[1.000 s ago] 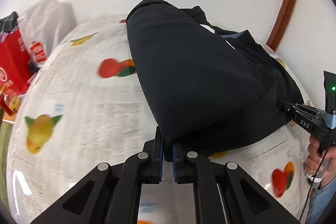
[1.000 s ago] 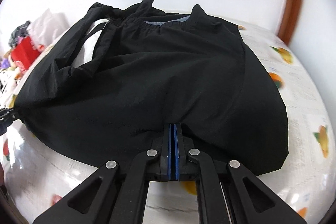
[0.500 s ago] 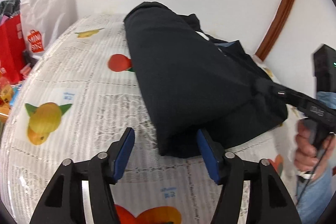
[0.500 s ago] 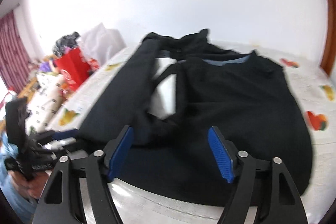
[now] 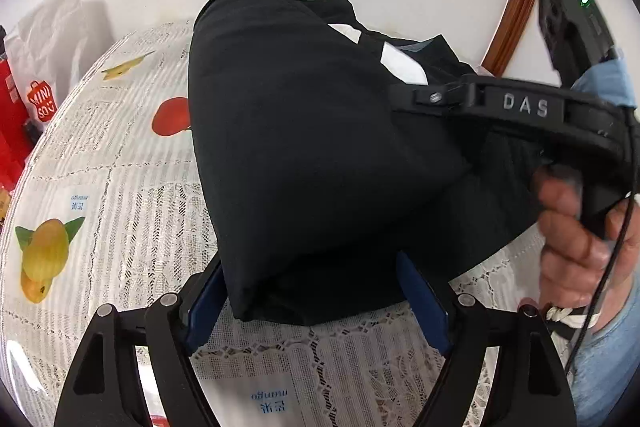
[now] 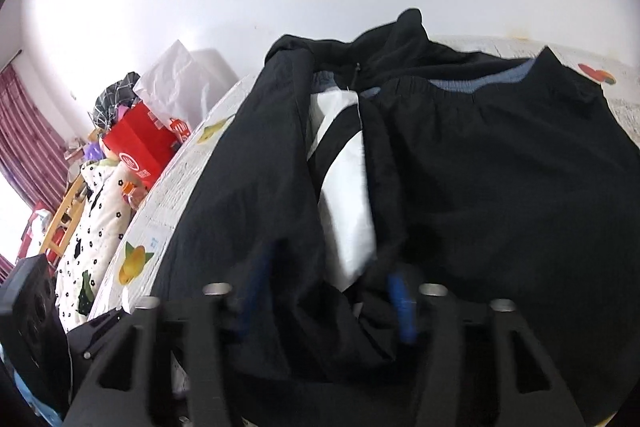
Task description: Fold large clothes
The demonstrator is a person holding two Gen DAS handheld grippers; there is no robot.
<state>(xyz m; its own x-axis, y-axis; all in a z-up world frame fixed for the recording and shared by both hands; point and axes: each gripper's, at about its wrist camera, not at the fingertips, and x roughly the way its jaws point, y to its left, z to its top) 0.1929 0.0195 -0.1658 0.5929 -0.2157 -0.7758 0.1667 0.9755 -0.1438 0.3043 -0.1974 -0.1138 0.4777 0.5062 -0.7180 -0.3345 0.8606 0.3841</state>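
A: Both claws are letting go of the near hem they were pinching a second ago. The left claw [image 5: 316,303] has just been opening and is standing wide, the folded corner of the black jacket [image 5: 320,155] between its pads, unpressed.

B: And the right claw [image 6: 324,299]?

A: It's been closing again, blurred, straddling a dark fold; I can't tell whether it's gripping.

B: Risks?

A: It may be bunching one layer and dragging the fold askew. The jacket is lying on the lace-covered desk [image 5: 120,219], long axis running away toward the wall, collar at the far end.
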